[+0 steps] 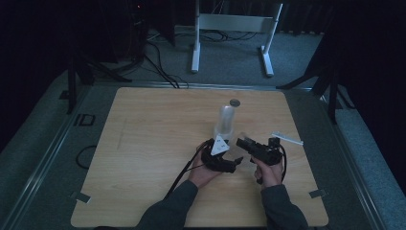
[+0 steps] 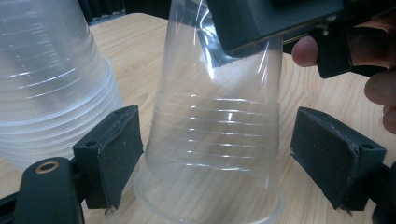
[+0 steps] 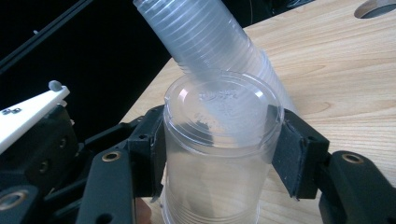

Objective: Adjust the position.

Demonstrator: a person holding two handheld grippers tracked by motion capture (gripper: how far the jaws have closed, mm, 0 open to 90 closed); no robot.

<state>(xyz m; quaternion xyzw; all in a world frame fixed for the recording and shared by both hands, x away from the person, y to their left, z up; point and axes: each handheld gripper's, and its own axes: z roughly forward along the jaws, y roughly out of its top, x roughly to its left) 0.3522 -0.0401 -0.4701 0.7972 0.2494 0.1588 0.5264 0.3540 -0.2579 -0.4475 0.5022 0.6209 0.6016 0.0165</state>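
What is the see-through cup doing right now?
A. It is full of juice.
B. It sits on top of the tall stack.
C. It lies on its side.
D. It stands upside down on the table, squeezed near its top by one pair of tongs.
D: the cup stands rim down on the table, its flat base up, and the right tongs press on both sides just below that base.

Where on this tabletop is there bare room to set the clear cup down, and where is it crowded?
Free: the wide left half of the table, and the far strip between the cup stack and the back edge, save a small round hole. Crowded: front right, where both tongs, left and right, meet at the single cup, with a white strip beside.
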